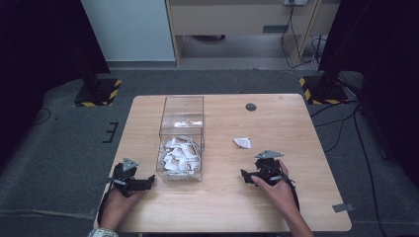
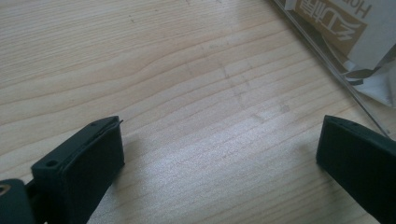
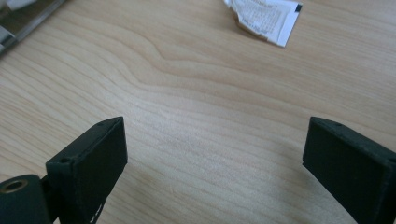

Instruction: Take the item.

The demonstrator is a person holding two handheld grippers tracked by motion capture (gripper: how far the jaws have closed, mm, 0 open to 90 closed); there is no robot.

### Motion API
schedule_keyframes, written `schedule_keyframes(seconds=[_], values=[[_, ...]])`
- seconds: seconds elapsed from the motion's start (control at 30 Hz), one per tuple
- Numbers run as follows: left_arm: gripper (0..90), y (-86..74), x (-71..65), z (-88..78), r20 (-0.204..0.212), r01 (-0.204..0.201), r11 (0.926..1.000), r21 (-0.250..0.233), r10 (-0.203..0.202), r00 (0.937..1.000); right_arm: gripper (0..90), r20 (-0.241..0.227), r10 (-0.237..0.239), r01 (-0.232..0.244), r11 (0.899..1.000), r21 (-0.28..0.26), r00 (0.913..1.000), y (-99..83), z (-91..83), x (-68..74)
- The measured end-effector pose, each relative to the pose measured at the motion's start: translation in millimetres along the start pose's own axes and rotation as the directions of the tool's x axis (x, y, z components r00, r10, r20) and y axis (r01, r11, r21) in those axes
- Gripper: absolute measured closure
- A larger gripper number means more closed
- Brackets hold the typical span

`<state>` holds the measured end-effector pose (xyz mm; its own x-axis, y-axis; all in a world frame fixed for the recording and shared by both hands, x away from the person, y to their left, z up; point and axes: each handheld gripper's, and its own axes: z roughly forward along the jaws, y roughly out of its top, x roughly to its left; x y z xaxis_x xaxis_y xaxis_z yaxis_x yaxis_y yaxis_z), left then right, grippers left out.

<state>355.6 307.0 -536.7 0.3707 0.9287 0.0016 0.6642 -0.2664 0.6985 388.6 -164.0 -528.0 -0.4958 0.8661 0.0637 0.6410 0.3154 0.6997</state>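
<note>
I hold my right gripper (image 1: pixel 245 174) wide apart and empty, low, lining up the crumpled white paper sachet (image 1: pixel 242 142) ahead.

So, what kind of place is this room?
Probably a lab or recording room: a wooden table on grey carpet, black stands with hazard-striped bases, and cables along the floor.

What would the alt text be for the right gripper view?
A white sachet lies alone on the wooden table, ahead of the right tool. The tool's two black jaws stand wide open with nothing between them.
</note>
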Motion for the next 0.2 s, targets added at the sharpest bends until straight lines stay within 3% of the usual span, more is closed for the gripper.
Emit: schedule_keyframes(seconds=[0.1, 0.13, 0.2], values=[[0.0, 0.0, 0.0, 0.0, 0.0, 0.0, 1.0, 0.0, 0.0, 1.0, 5.8, 0.007, -0.008, 0.008, 1.0, 0.025, 0.9999, -3.9, 4.0, 0.8], [0.0, 0.1, 0.1, 0.0, 0.0, 0.0, 1.0, 0.0, 0.0, 1.0, 5.9, 0.029, -0.035, 0.035, 0.999, 0.012, 0.999, -6.8, 5.0, 2.5], [0.0, 0.1, 0.1, 0.0, 0.0, 0.0, 1.0, 0.0, 0.0, 1.0, 4.9, 0.032, -0.04, 0.039, 0.999, 0.011, 0.9987, -6.8, 5.5, 2.8]])
